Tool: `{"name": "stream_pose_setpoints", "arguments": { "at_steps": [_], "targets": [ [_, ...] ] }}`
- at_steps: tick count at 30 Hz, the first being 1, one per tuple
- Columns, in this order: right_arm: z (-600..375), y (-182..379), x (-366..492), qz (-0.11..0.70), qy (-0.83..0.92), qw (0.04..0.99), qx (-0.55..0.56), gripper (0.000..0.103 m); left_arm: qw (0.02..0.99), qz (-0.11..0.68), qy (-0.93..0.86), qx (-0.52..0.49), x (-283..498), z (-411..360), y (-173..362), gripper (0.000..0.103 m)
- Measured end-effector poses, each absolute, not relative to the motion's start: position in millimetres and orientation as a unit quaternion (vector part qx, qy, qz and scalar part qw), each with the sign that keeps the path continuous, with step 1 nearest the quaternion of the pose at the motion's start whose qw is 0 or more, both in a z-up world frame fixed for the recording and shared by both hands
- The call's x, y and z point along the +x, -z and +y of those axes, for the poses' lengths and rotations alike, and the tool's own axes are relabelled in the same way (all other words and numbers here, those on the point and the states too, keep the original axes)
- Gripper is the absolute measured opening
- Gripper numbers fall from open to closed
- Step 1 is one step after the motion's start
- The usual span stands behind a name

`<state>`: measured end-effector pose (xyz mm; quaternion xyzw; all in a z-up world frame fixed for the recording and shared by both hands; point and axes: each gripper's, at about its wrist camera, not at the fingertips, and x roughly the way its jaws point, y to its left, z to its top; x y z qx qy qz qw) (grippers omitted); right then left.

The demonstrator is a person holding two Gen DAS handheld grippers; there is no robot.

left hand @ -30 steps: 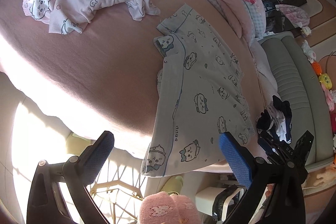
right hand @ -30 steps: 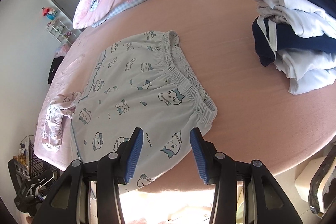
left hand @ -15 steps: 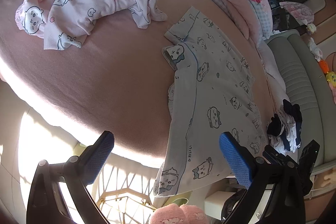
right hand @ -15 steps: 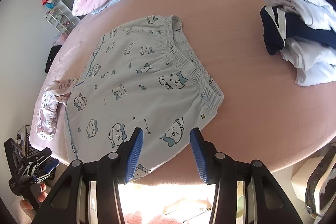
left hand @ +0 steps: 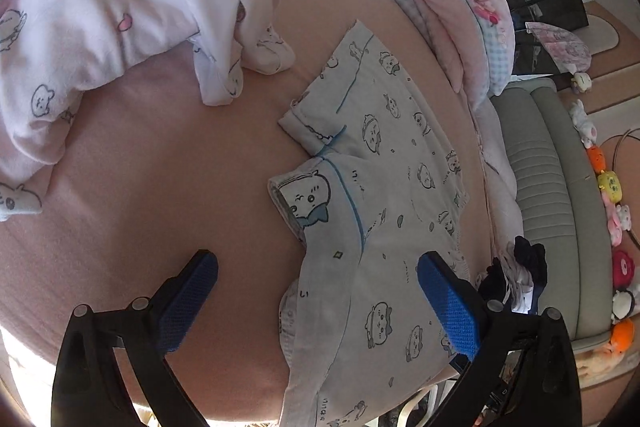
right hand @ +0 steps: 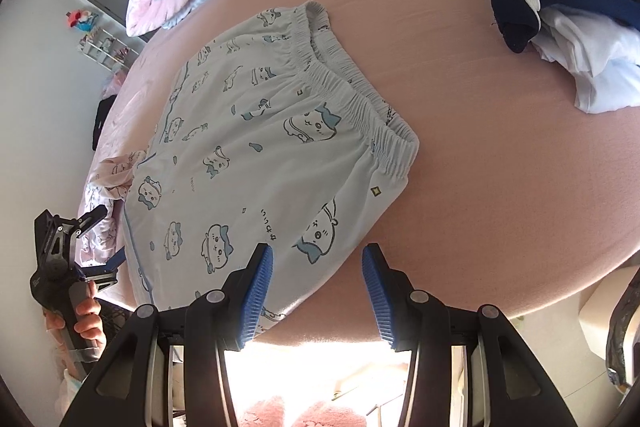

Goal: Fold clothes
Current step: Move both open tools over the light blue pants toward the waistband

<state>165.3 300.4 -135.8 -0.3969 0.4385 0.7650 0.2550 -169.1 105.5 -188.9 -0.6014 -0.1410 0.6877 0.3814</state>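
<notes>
The pale blue printed shorts (right hand: pixel 256 155) lie flat on the pink bed (right hand: pixel 500 179). In the right wrist view their long axis runs from 7 o'clock to 1 o'clock, with the elastic waistband (right hand: pixel 352 95) toward 1 o'clock and the leg ends cut off behind the bed edge. The right hand-held gripper (right hand: pixel 318 291) is half open and holds nothing. The left hand-held gripper (left hand: pixel 316 303) is wide open and empty, above the shorts' hem

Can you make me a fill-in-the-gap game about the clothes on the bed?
The pale blue cartoon-print shorts lie flat on the ______ bedsheet.
Both the left tongs and right tongs are ______.
The shorts' waistband is ______.
The crumpled pyjama top is ______.

Missing words: pink; open; elastic; pink
</notes>
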Motion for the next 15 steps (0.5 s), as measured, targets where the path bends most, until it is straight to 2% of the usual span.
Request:
{"name": "stream_pose_setpoints", "arguments": {
  "at_steps": [6, 15],
  "targets": [
    [308, 156, 170, 0.522, -0.746, 0.214, -0.355, 0.046, 0.396, -0.12, -0.681, -0.604, -182, 129, 198, 0.102],
    [326, 187, 168, 0.634, -0.714, 0.151, -0.255, 0.046, 0.407, -0.178, -0.637, -0.63, -209, 132, 204, 0.102]
  ]
}}
